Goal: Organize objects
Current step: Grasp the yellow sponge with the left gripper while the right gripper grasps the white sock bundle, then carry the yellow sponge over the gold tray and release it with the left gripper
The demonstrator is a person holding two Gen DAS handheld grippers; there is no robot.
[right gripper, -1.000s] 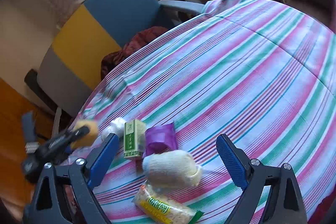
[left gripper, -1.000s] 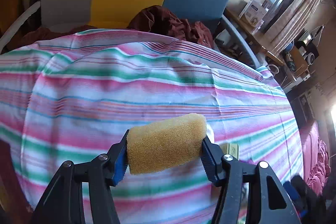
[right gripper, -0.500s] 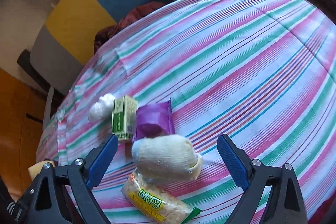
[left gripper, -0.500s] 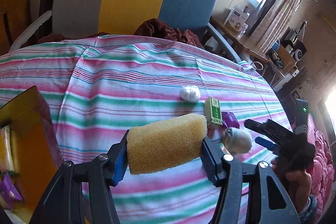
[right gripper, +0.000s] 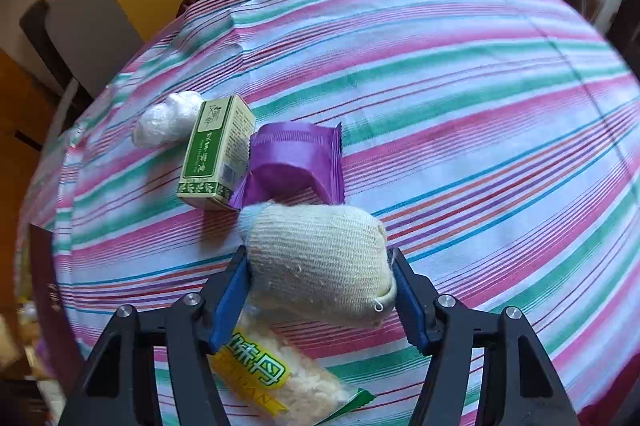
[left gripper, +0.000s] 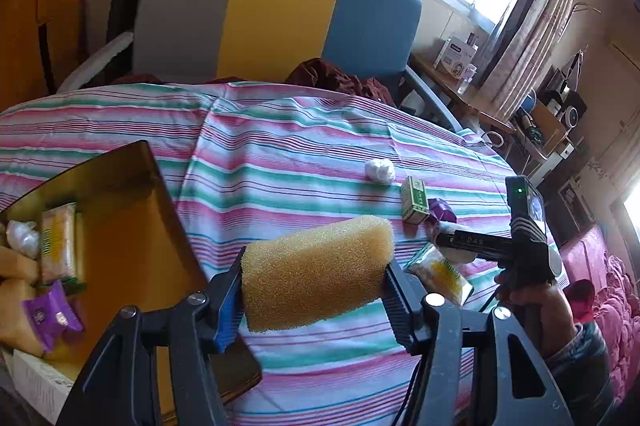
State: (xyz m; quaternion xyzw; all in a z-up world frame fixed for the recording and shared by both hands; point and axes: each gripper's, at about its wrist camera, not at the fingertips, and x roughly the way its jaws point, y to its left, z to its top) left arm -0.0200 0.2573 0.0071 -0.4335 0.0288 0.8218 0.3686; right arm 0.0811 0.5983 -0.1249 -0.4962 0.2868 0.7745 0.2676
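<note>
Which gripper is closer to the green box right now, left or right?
Right. The right gripper, closed around the rolled cloth, sits just short of the green box. The left gripper, holding the sponge, is farther back near the storage box.

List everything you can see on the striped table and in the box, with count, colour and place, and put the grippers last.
Yellow foam sponge: one, yellow, clamped in the left gripper above the table.
Cream knitted cloth roll: one, cream, on the tablecloth between the right gripper's fingers.
Purple foil packet: one, purple, just beyond the cloth roll.
Green and cream carton: one, left of the purple packet.
White crumpled wad: one, white, left of the carton.
Yellow snack bag: one, under the right gripper.
Gold-lined open box: one, at the table's left, holding packets.
Striped tablecloth: one, pink, green, white.
Left gripper: shut on the sponge.
Right gripper: closed against the cloth roll.
</note>
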